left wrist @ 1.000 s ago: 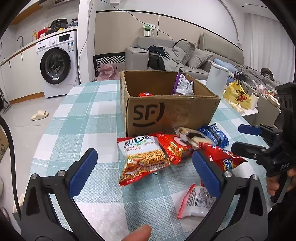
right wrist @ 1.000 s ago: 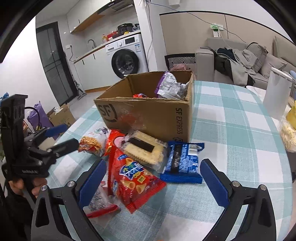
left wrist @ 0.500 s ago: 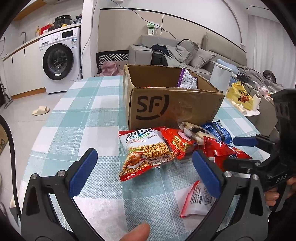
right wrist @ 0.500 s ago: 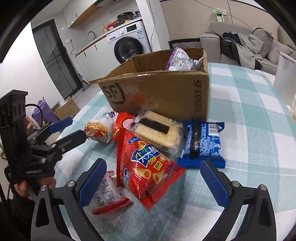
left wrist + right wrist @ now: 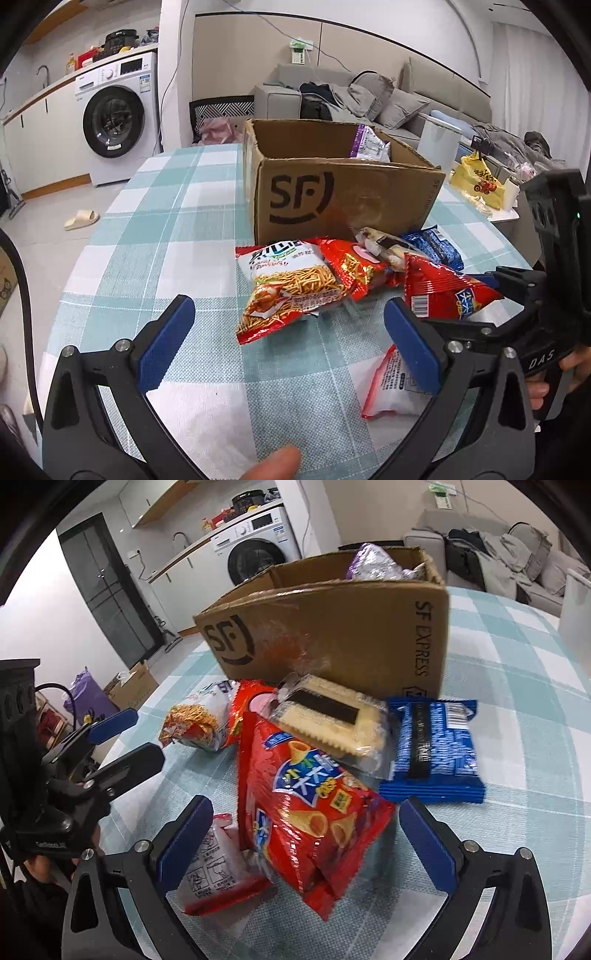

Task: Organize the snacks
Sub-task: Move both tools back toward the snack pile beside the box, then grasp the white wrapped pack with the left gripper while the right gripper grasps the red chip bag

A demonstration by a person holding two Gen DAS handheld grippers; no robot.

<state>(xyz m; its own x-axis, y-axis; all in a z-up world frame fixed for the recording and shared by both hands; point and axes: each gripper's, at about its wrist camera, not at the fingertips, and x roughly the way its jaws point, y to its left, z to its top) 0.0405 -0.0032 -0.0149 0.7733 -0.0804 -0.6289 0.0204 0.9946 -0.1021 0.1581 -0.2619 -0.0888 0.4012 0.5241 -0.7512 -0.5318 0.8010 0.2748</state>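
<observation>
Both of my grippers stand wide open and hold nothing. Through the left wrist camera, my left gripper [image 5: 288, 339] hangs low over the desk [image 5: 177, 236] with its checked teal-and-white cloth, its blue pads spread to either side of a bare patch of cloth. Just ahead of it lies a noodle snack bag [image 5: 291, 284], white and red, with a red foil packet [image 5: 351, 267] tucked against its right edge. Behind those stands the open cardboard box [image 5: 343, 199], marked SF on its near face, with a purple-and-silver bag [image 5: 369, 146] poking above its rim. A cracker pack [image 5: 380, 245] and a blue biscuit pack [image 5: 437, 247] lie at the foot of the box. A red cone-snack bag [image 5: 447, 293] sits to the right, close to my right gripper [image 5: 491, 295], which reaches in from that side. A small white sachet with red trim [image 5: 391, 384] lies near my left gripper's right pad. My fingertip [image 5: 273, 463] shows at the bottom edge.

From the right wrist camera, my right gripper [image 5: 303, 834] is poised over the red cone-snack bag [image 5: 310, 805], whose lower end lies between the spread pads. The white sachet [image 5: 218, 871] lies by the left pad. The cracker pack [image 5: 332, 723] rests partly on the top of the cone-snack bag, the blue biscuit pack [image 5: 436, 749] just beside it on the right. The noodle snack bag [image 5: 199, 720] lies farther left, near my left gripper [image 5: 122, 742]. The cardboard box [image 5: 332, 627] stands behind them all.
</observation>
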